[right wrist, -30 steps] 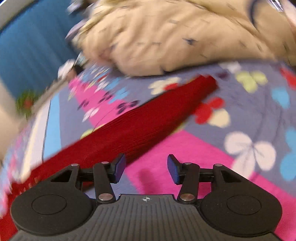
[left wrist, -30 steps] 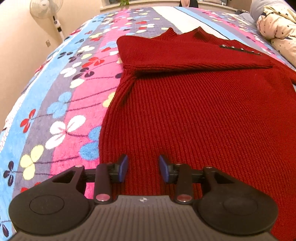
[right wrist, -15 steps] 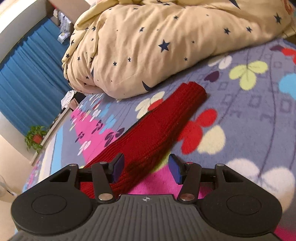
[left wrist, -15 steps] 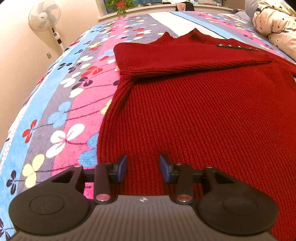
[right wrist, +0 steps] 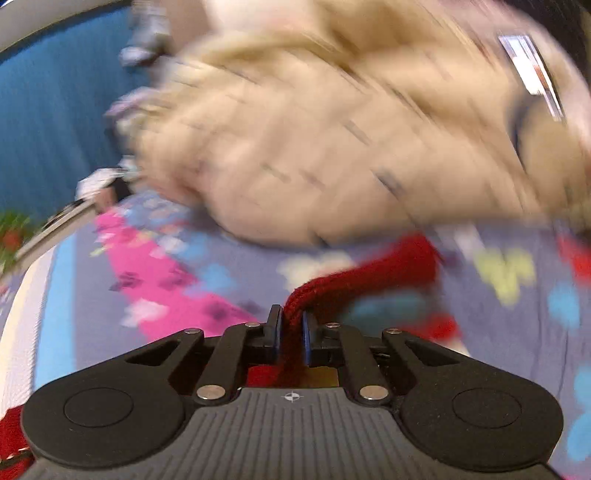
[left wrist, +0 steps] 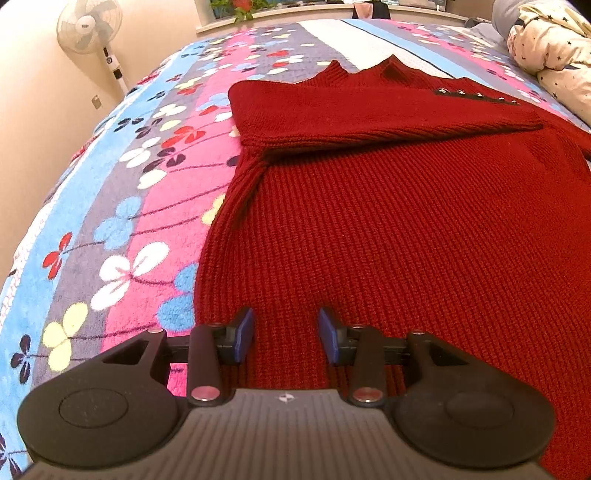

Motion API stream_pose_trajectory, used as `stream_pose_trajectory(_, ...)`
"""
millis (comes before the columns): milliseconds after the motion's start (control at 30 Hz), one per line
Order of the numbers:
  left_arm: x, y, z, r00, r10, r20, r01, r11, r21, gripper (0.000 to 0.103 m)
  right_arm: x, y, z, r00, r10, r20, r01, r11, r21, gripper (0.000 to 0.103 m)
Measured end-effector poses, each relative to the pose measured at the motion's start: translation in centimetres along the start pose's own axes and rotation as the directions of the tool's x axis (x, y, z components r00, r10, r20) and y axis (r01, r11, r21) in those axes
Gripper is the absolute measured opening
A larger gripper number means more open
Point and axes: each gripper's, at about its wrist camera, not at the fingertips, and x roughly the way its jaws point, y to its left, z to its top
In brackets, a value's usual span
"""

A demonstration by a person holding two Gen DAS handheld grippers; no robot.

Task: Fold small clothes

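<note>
A red knit sweater point(left wrist: 388, 221) lies flat on the flowered bedspread point(left wrist: 122, 192), one sleeve point(left wrist: 369, 114) folded across its chest. My left gripper point(left wrist: 286, 330) hovers open over the sweater's lower left part, nothing between its blue pads. In the blurred right wrist view, my right gripper point(right wrist: 291, 332) is shut on the other red sleeve point(right wrist: 369, 273), which rises off the bedspread point(right wrist: 177, 273) into the jaws; its cuff trails ahead to the right.
A cream star-print duvet point(right wrist: 351, 140) is heaped just beyond the held sleeve and shows at the right edge as the duvet point(left wrist: 554, 55). A standing fan point(left wrist: 90, 33) is by the wall at the bed's left. Blue curtains point(right wrist: 48, 92) hang behind.
The right gripper closed on the red sleeve and lifted it while swinging; its view turned blurry. The left gripper stayed where it was, still open.
</note>
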Motion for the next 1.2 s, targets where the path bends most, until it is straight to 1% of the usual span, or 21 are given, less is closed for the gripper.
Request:
stream_pose_trajectory(67,-0.1,0.0,0.0,1.000,-0.002,-0.005,0.002,1.000,-0.003,0.044,-3.7,6.9,0.4,0.986,0.131,0.108,-0.112,0.980,-0.162,0.011)
stream_pose_trajectory(100,0.0,0.1,0.1,1.000,-0.004,-0.007,0.004,1.000,-0.005,0.044,-6.1,10.7,0.0,0.963,0.223,0.150,-0.183,0.952,-0.244,0.011)
stream_pose_trajectory(167,-0.1,0.2,0.1,1.000,-0.011,-0.012,0.011,1.000,-0.015,0.044,-10.5,17.3,-2.1,0.896,0.409,0.175,-0.319,0.864,-0.390,0.011)
stream_pose_trajectory(233,0.0,0.4,0.2,1.000,-0.017,-0.016,0.017,1.000,-0.025,0.044,-14.6,23.3,-5.7,0.809,0.575,0.123,-0.450,0.740,-0.500,0.011)
stream_pose_trajectory(300,-0.1,0.5,0.1,1.000,-0.018,-0.016,0.017,0.999,-0.027,0.044,-17.3,28.1,-10.7,0.725,0.688,-0.014,-0.570,0.589,-0.572,0.011)
stream_pose_trajectory(333,-0.1,0.4,0.1,1.000,-0.015,-0.015,0.014,1.000,-0.022,0.044,-17.9,30.0,-13.5,0.702,0.704,-0.108,-0.614,0.522,-0.592,0.011)
stream_pose_trajectory(400,-0.1,0.4,0.1,1.000,-0.014,-0.017,0.014,1.000,-0.021,0.044,-17.9,33.2,-19.1,0.654,0.654,-0.380,-0.720,0.383,-0.579,0.012)
stream_pose_trajectory(433,-0.1,0.4,0.1,1.000,-0.015,-0.019,0.015,1.000,-0.019,0.044,-18.0,34.3,-21.6,0.653,0.595,-0.468,-0.732,0.339,-0.591,0.015)
stream_pose_trajectory(467,-0.1,0.4,0.1,1.000,-0.018,-0.021,0.018,1.000,-0.019,0.044,-19.1,34.5,-23.0,0.696,0.589,-0.410,-0.669,0.327,-0.667,0.017)
stream_pose_trajectory(500,-0.1,0.4,0.1,1.000,-0.019,-0.024,0.019,1.000,-0.021,0.044,-19.9,34.8,-23.3,0.720,0.582,-0.378,-0.629,0.318,-0.710,0.017)
stream_pose_trajectory(533,-0.1,0.5,0.2,0.999,-0.022,-0.030,0.021,0.999,-0.024,0.044,-20.1,34.8,-22.7,0.716,0.573,-0.398,-0.653,0.350,-0.672,0.018)
stream_pose_trajectory(600,-0.2,0.6,0.3,0.999,-0.029,-0.038,0.028,0.999,-0.029,0.044,-20.0,34.1,-20.6,0.679,0.592,-0.434,-0.715,0.399,-0.574,0.024)
stream_pose_trajectory(700,-0.1,0.8,0.5,0.998,-0.038,-0.048,0.036,0.999,-0.032,0.044,-21.2,32.0,-18.4,0.654,0.610,-0.448,-0.738,0.383,-0.556,0.027)
stream_pose_trajectory(733,-0.1,0.9,0.5,0.998,-0.043,-0.048,0.041,0.998,-0.036,0.044,-21.3,30.9,-17.9,0.625,0.616,-0.479,-0.766,0.365,-0.529,0.031)
stream_pose_trajectory(800,-0.1,1.0,0.4,0.998,-0.047,-0.049,0.045,0.998,-0.041,0.044,-21.9,28.0,-16.3,0.532,0.625,-0.572,-0.840,0.307,-0.447,0.044)
stream_pose_trajectory(833,-0.2,1.1,0.4,0.998,-0.050,-0.049,0.048,0.998,-0.044,0.044,-22.3,26.4,-15.8,0.514,0.624,-0.588,-0.852,0.291,-0.435,0.044)
stream_pose_trajectory(900,-0.3,1.1,0.4,0.997,-0.051,-0.050,0.048,0.998,-0.051,0.045,-23.4,22.7,-14.4,0.525,0.609,-0.594,-0.846,0.294,-0.445,0.045)
stream_pose_trajectory(967,-0.4,1.1,0.4,0.997,-0.052,-0.049,0.050,0.997,-0.056,0.045,-24.2,19.0,-13.3,0.567,0.585,-0.580,-0.821,0.346,-0.454,0.049)
stream_pose_trajectory(1133,-0.8,1.0,0.0,0.998,-0.049,-0.034,0.047,0.997,-0.062,0.045,-23.2,7.6,-12.1,0.772,0.342,-0.535,-0.611,0.632,-0.478,0.064)
stream_pose_trajectory(1167,-1.0,1.0,-0.2,0.998,-0.049,-0.029,0.047,0.997,-0.058,0.046,-22.7,5.3,-12.1,0.794,0.292,-0.534,-0.559,0.697,-0.449,0.064)
stream_pose_trajectory(1200,-1.2,1.0,-0.4,0.998,-0.049,-0.025,0.047,0.997,-0.055,0.047,-22.1,2.8,-12.3,0.800,0.257,-0.543,-0.511,0.767,-0.389,0.064)
